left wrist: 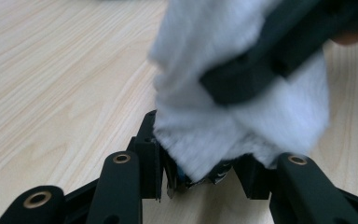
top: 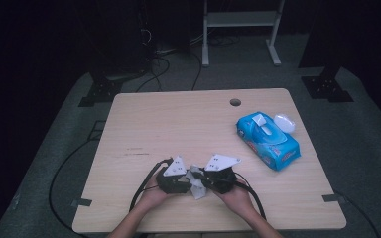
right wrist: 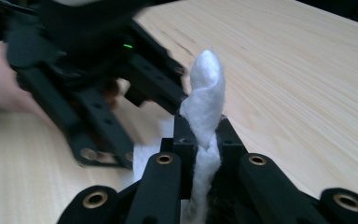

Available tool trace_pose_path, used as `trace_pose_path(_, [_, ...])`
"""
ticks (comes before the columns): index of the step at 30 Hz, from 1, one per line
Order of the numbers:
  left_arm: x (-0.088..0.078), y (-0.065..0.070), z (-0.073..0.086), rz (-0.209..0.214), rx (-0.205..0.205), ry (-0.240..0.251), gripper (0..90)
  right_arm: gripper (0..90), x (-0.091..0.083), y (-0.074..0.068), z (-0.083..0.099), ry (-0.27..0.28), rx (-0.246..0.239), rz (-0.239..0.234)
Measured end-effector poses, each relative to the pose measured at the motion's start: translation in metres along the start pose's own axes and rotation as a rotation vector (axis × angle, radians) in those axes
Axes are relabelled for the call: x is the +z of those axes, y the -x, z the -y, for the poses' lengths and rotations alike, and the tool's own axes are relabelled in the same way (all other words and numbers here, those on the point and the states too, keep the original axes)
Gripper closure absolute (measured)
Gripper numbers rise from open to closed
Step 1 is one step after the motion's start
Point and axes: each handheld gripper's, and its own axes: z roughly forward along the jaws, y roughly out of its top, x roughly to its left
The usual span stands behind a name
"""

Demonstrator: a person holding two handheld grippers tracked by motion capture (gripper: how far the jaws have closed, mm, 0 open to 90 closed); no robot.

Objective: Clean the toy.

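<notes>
I have both grippers low at the near edge of the table (top: 144, 124), tips turned toward each other, with a white tissue (top: 196, 182) bunched between them. My left gripper (top: 181, 184) has its jaws drawn narrow on the tissue's lower edge; in the left gripper view the tissue (left wrist: 242, 107) rises straight out of the jaws, and something dark with blue on it sits pinched at its base, which I cannot make out. The right gripper (left wrist: 270, 56) crosses the tissue from the upper right there.

My right gripper (top: 209, 179) is also clamped on the tissue: in the right gripper view the tissue (right wrist: 205, 121) stands as a twisted strip squeezed between the jaws, its top poking above them, with the left gripper (right wrist: 135, 93) just beside it.

Well apart, at the table's far right, lies a blue tissue pack (top: 269, 140) with a white sheet sticking out of its open top.
</notes>
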Motion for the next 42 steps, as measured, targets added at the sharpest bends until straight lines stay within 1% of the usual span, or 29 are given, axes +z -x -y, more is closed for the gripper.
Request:
trace_pose_path(3, [-0.001,-0.001,0.0,0.002,0.003,0.005,58.2,82.1,-0.011,0.013,0.003,-0.009,-0.003,0.083])
trace_pose_path(6, [-0.002,-0.002,0.001,0.0,0.008,0.004,58.3,82.1,-0.025,0.026,0.01,-0.036,-0.005,0.167])
trace_pose_path(7, [-0.002,-0.001,0.001,0.0,0.008,0.003,58.3,82.1,-0.028,0.03,0.013,-0.033,0.009,0.166])
trace_pose_path(8, [-0.002,-0.001,0.001,-0.002,0.008,0.006,58.3,82.1,-0.03,0.033,0.014,-0.023,0.041,0.15])
trace_pose_path(9, [-0.002,-0.001,0.001,-0.002,0.009,0.002,58.3,82.1,-0.03,0.033,0.015,-0.021,0.049,0.153])
trace_pose_path(10, [-0.002,-0.001,0.001,-0.003,0.01,0.001,58.2,82.1,-0.028,0.03,0.014,-0.017,0.04,0.153])
trace_pose_path(12, [-0.001,0.0,0.001,-0.004,0.011,0.003,58.2,82.0,-0.021,0.021,0.012,0.001,0.058,0.067])
trace_pose_path(13, [-0.002,0.0,0.001,-0.005,0.016,0.0,58.3,81.9,-0.017,0.016,0.011,0.009,0.049,0.031])
trace_pose_path(14, [-0.002,0.0,0.001,-0.005,0.016,-0.001,58.3,81.9,-0.014,0.012,0.009,0.011,0.036,0.005])
trace_pose_path(15, [-0.003,0.0,0.001,-0.007,0.017,-0.003,58.3,81.9,-0.012,0.009,0.008,0.005,0.025,-0.003])
trace_pose_path(17, [-0.003,-0.001,0.002,-0.01,0.016,-0.002,58.3,81.9,-0.013,0.012,0.006,-0.011,0.007,0.023])
trace_pose_path(19, [-0.005,-0.002,0.002,-0.012,0.019,-0.005,58.3,81.9,-0.019,0.022,0.008,-0.023,0.004,0.093])
trace_pose_path(20, [-0.005,-0.003,0.003,-0.01,0.02,-0.003,58.3,82.0,-0.025,0.03,0.011,-0.032,0.015,0.134])
trace_pose_path(21, [-0.005,-0.003,0.003,-0.01,0.019,-0.001,58.3,82.0,-0.03,0.038,0.014,-0.023,0.032,0.156])
trace_pose_path(23, [-0.005,-0.003,0.003,-0.008,0.016,0.003,58.3,81.9,-0.041,0.051,0.02,-0.039,0.052,0.228])
trace_pose_path(24, [-0.005,-0.002,0.003,-0.007,0.016,0.004,58.4,82.0,-0.044,0.056,0.022,-0.025,0.087,0.21])
trace_pose_path(25, [-0.004,-0.002,0.003,-0.009,0.018,0.002,58.5,82.0,-0.045,0.057,0.023,-0.02,0.113,0.211])
trace_pose_path(27, [-0.005,-0.002,0.003,-0.009,0.018,0.002,58.5,82.0,-0.042,0.051,0.022,-0.019,0.084,0.221])
trace_pose_path(29, [-0.006,-0.003,0.003,-0.011,0.028,-0.005,58.5,81.9,-0.038,0.043,0.02,-0.002,0.068,0.172])
trace_pose_path(30, [-0.006,-0.003,0.003,-0.011,0.023,-0.004,58.5,81.9,-0.037,0.04,0.018,-0.006,0.048,0.164])
trace_pose_path(31, [-0.007,-0.003,0.004,-0.011,0.019,-0.003,58.5,81.8,-0.036,0.038,0.016,-0.014,0.029,0.173])
trace_pose_path(32, [-0.007,-0.003,0.004,-0.011,0.015,-0.001,58.5,81.8,-0.036,0.04,0.016,-0.016,0.027,0.177])
trace_pose_path(35, [-0.007,-0.003,0.004,-0.01,0.015,0.002,58.6,81.7,-0.043,0.057,0.021,-0.024,0.082,0.216])
trace_pose_path(36, [-0.006,-0.004,0.004,-0.006,0.017,0.001,58.6,81.7,-0.047,0.064,0.023,-0.011,0.122,0.189])
trace_pose_path(37, [-0.005,-0.003,0.003,-0.006,0.018,0.002,58.6,81.8,-0.048,0.067,0.024,-0.007,0.153,0.182])
trace_pose_path(38, [-0.004,-0.003,0.003,-0.006,0.018,0.003,58.6,81.9,-0.048,0.064,0.023,-0.012,0.142,0.198])
trace_pose_path(39, [-0.004,-0.003,0.003,-0.006,0.018,0.004,58.6,81.9,-0.047,0.06,0.022,-0.019,0.112,0.218])
trace_pose_path(40, [-0.005,-0.003,0.003,-0.005,0.016,0.002,58.6,81.9,-0.046,0.057,0.021,-0.016,0.105,0.21])
trace_pose_path(42, [-0.006,-0.004,0.003,-0.007,0.02,-0.004,58.6,81.9,-0.042,0.052,0.019,-0.001,0.107,0.161])
